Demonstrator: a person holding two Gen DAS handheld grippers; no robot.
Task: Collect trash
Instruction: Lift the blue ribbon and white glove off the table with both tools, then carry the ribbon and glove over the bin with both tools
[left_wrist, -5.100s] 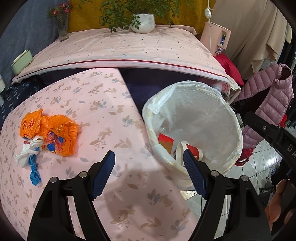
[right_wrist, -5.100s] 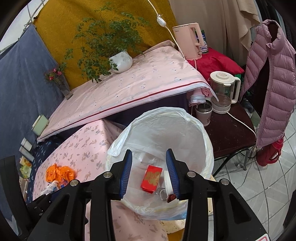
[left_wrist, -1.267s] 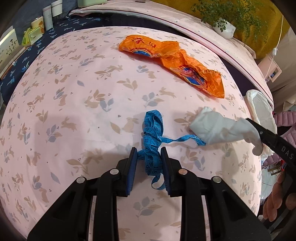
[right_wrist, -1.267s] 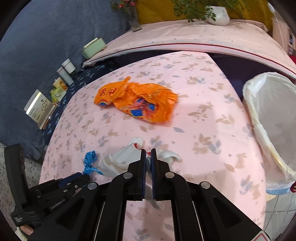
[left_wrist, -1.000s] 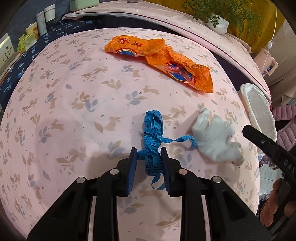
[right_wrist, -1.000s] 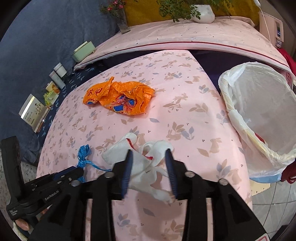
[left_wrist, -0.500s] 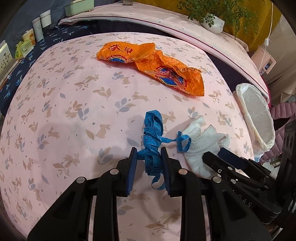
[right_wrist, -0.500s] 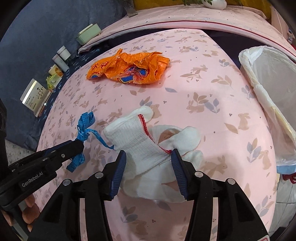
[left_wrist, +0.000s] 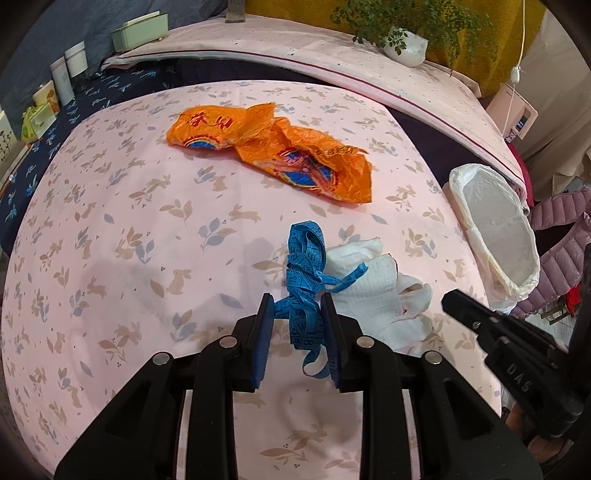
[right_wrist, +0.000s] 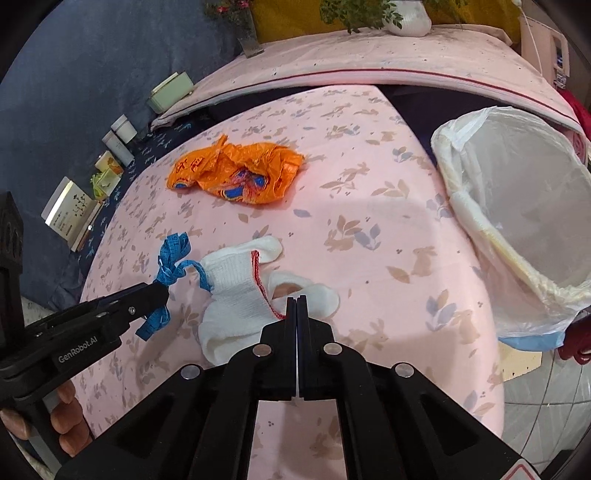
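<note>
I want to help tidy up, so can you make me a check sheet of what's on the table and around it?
Surface: pink rabbit-print tablecloth.
Job's things: orange wrapper lying flat; white glove; blue measuring tape; lined trash bin beside the table.
Clutter: jars and boxes on the far side.
Grippers: left gripper shut on the tape; right gripper shut on the glove.
Cables: white cord hanging.
Surroundings: potted plant, pink jacket.
</note>
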